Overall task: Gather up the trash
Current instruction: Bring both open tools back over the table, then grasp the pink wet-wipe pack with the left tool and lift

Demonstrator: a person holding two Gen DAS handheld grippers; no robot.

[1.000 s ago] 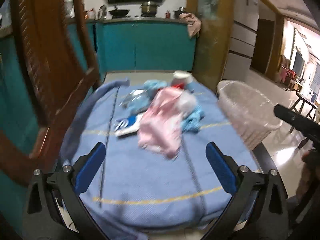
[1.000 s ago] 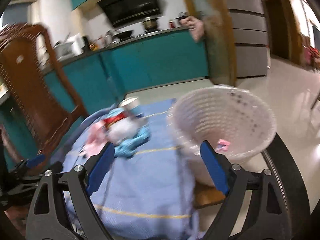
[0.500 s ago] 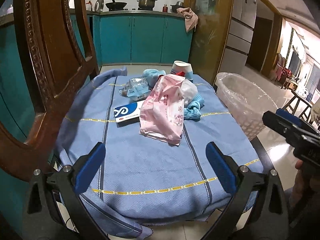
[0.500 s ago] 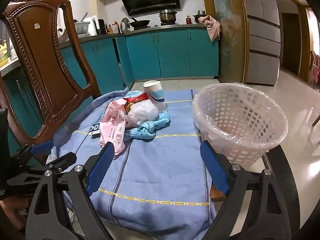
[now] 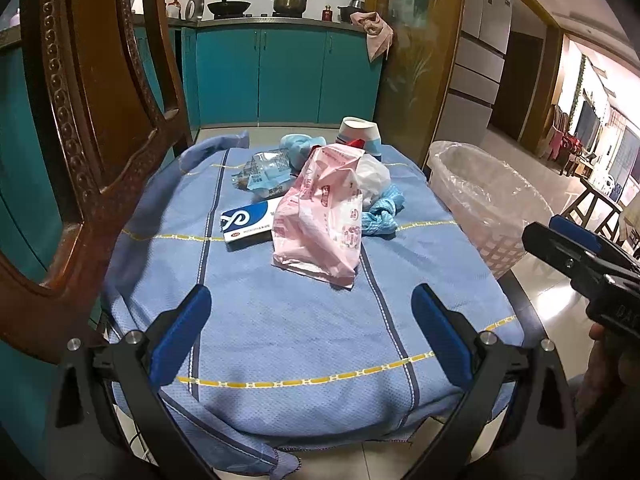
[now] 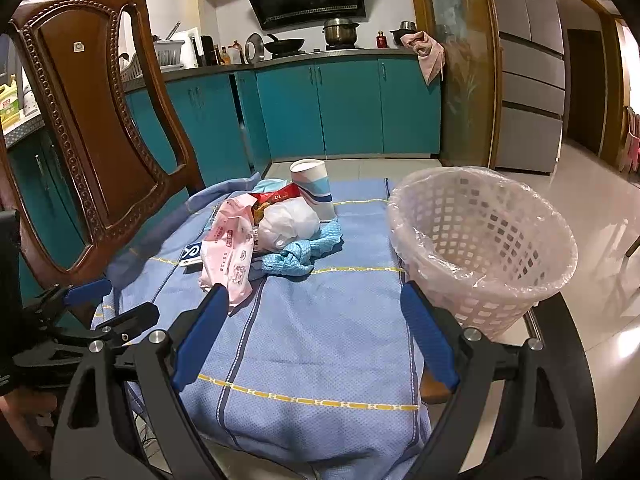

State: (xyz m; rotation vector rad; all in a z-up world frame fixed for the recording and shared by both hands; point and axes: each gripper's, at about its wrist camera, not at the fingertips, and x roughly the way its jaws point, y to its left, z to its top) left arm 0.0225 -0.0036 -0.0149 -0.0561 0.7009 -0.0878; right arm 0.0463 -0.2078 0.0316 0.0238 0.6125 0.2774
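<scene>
Left wrist view: blur from a second ago gone, framing settled on the trash pile, pink bag in front over the blue-white box, clear wrapper behind, bin at the right edge of the surface; left claw wide open, empty, well short of the pile, so looks like approach done and no pick started. Right wrist view: also sharp now after swinging off the bin toward the pile, right claw wide open, nothing held; shows what the left cannot, bin interior empty apart from its liner, full cup, white wad on blue cloth, while wrapper hidden and box mostly so.
</scene>
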